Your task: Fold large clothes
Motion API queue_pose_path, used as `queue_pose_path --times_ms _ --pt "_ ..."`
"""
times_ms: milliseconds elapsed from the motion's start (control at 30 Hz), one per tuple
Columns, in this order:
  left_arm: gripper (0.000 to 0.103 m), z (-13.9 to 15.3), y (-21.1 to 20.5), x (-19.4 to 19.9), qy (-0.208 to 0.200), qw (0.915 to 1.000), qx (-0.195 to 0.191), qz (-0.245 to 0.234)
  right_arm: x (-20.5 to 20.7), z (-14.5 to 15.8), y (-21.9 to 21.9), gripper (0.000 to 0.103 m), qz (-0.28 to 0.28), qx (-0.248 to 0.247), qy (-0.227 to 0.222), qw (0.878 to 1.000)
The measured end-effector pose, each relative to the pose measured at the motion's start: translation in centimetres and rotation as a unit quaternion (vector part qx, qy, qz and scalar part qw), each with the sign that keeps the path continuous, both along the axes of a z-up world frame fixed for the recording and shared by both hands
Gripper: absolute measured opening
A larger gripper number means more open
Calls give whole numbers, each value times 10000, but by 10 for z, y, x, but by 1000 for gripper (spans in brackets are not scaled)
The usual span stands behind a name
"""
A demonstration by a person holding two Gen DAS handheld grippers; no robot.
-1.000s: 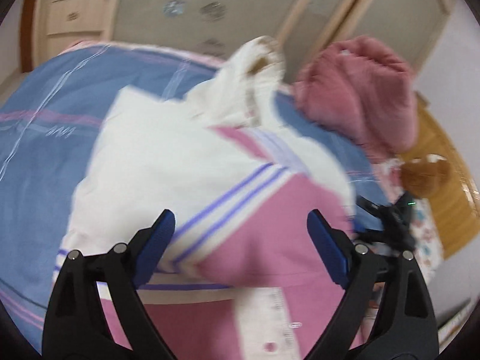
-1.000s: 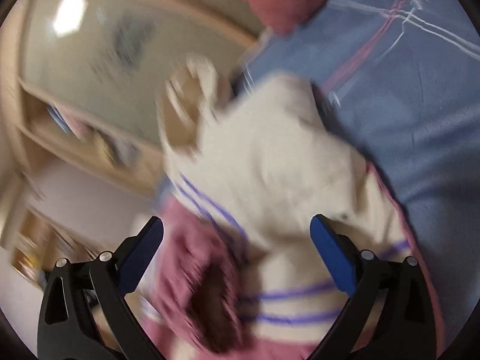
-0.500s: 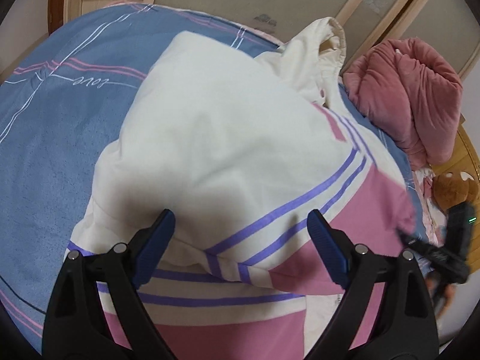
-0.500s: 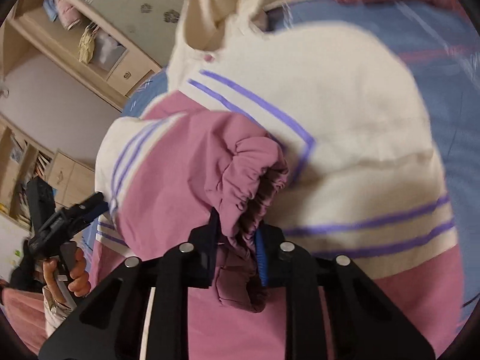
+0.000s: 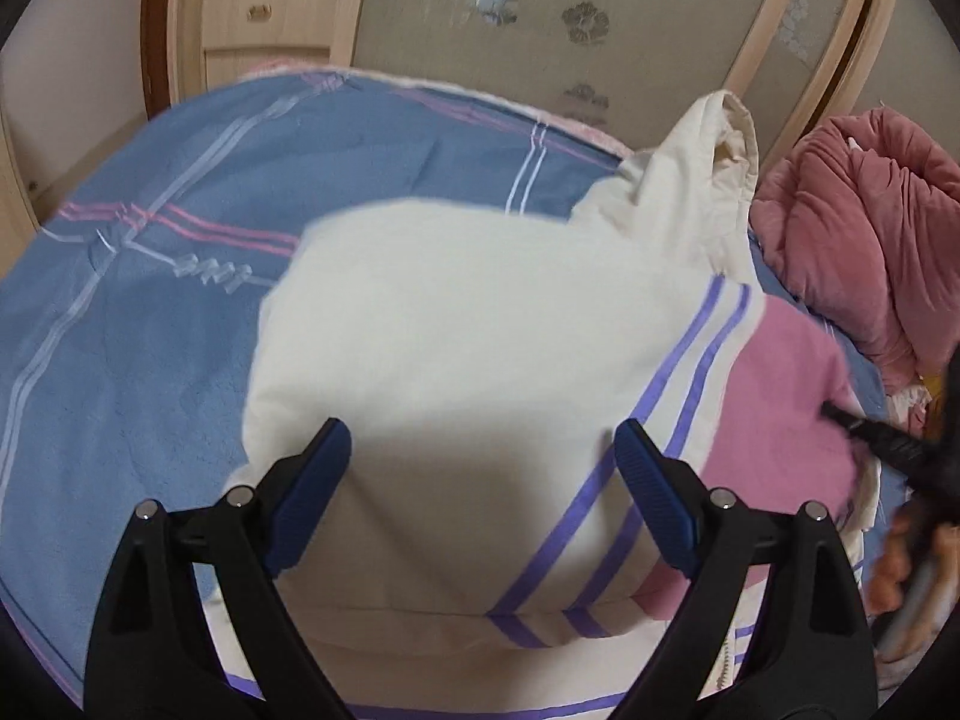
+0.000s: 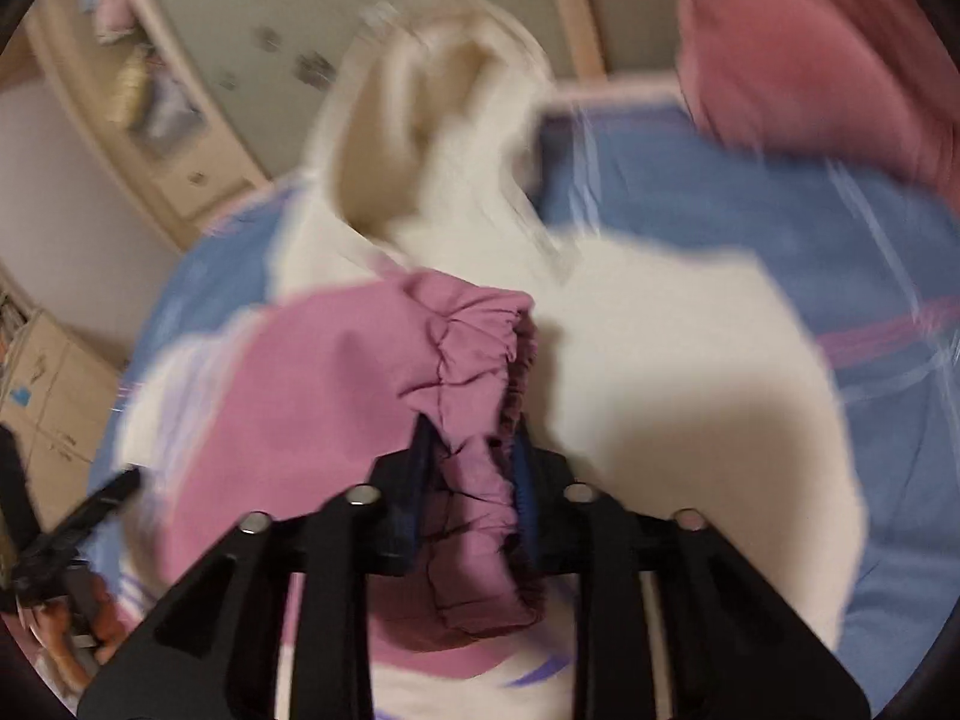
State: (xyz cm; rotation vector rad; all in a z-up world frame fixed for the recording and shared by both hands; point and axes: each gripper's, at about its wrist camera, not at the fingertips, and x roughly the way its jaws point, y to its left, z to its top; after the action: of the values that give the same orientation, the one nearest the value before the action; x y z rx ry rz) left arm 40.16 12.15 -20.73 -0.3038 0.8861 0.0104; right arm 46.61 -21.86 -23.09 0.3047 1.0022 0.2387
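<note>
The right gripper is clenched on the pink gathered cuff of the jacket, whose cream body spreads ahead of it. The left gripper hangs released above the jacket, its 2 fingers apart over the cream panel on the blue bedspread.

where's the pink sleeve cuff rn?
Pinched in the right gripper, low centre of the right wrist view: the pink cuff lies over the cream jacket.
</note>
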Motion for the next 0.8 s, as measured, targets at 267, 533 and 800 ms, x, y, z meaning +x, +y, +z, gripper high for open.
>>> queue_pose_path --times_ms 267,533,800 --pt "91 38 -5 -32 -349 9990 -100 -250 -47 47 -41 74 -732 164 -1029 9919" --pt "91 32 -46 -10 -51 9977 94 -662 -48 32 53 56 859 -423 -573 9938" --pt "92 -24 -47 31 433 9963 464 -583 -13 -18 79 56 796 -1174 -453 9889"
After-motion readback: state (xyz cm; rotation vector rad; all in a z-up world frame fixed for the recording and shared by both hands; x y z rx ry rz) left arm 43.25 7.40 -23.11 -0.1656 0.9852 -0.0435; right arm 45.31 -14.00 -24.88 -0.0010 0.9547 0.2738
